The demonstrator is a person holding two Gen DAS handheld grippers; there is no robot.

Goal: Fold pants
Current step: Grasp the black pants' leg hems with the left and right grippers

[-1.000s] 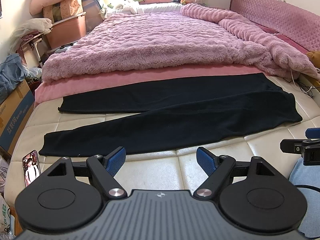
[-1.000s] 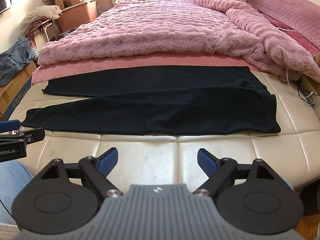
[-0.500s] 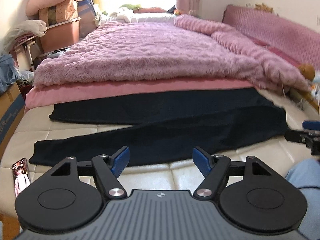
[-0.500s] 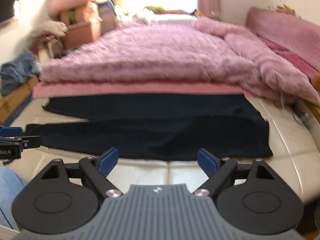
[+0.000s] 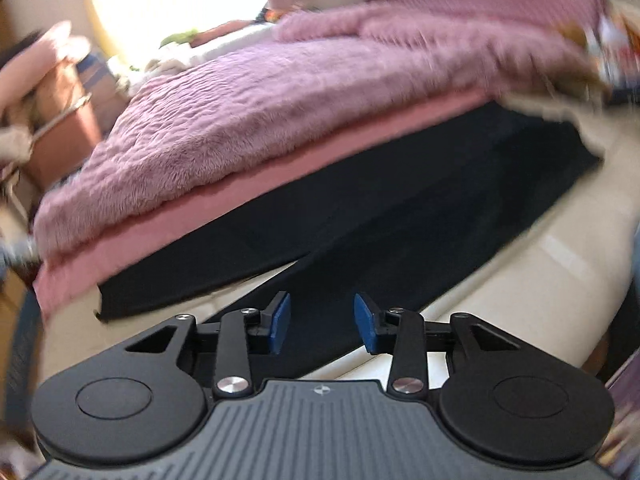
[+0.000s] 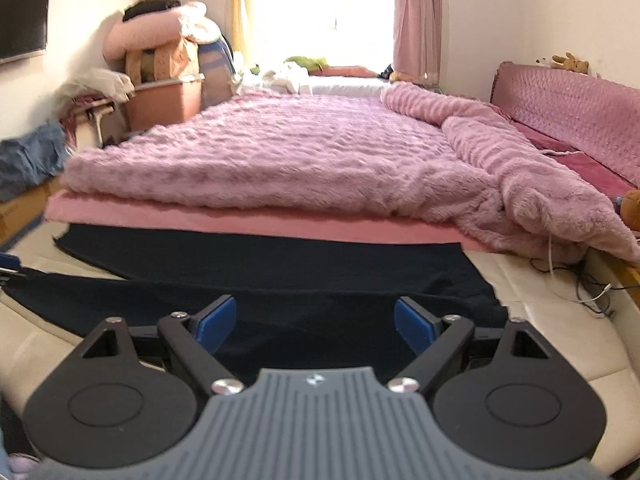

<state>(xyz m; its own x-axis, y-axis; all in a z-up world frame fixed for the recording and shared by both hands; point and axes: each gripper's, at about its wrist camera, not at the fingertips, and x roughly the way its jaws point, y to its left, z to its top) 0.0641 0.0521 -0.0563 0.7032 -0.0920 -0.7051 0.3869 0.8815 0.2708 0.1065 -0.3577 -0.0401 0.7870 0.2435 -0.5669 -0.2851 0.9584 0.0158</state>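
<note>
Black pants [image 6: 280, 276] lie flat across the cream foot of the bed, legs spread toward the left, waist at the right. In the left wrist view the pants [image 5: 400, 216] appear tilted and blurred. My left gripper [image 5: 322, 322] is open, partly narrowed, low over the near leg by its hem end. My right gripper [image 6: 314, 322] is wide open, low over the near edge of the pants by the waist end. Neither holds cloth. The left gripper's tip also shows in the right wrist view [image 6: 8, 266] at the far left edge.
A fluffy purple blanket [image 6: 300, 152] over a pink sheet [image 6: 200, 220] covers the bed behind the pants. The cream mattress edge [image 6: 560, 320] shows at right with white cables [image 6: 580, 288]. Boxes and piled bedding [image 6: 160, 80] stand at the left wall.
Both grippers have dropped lower and moved forward over the pants. The left view has tilted and its jaws have narrowed somewhat. The right jaws stay wide.
</note>
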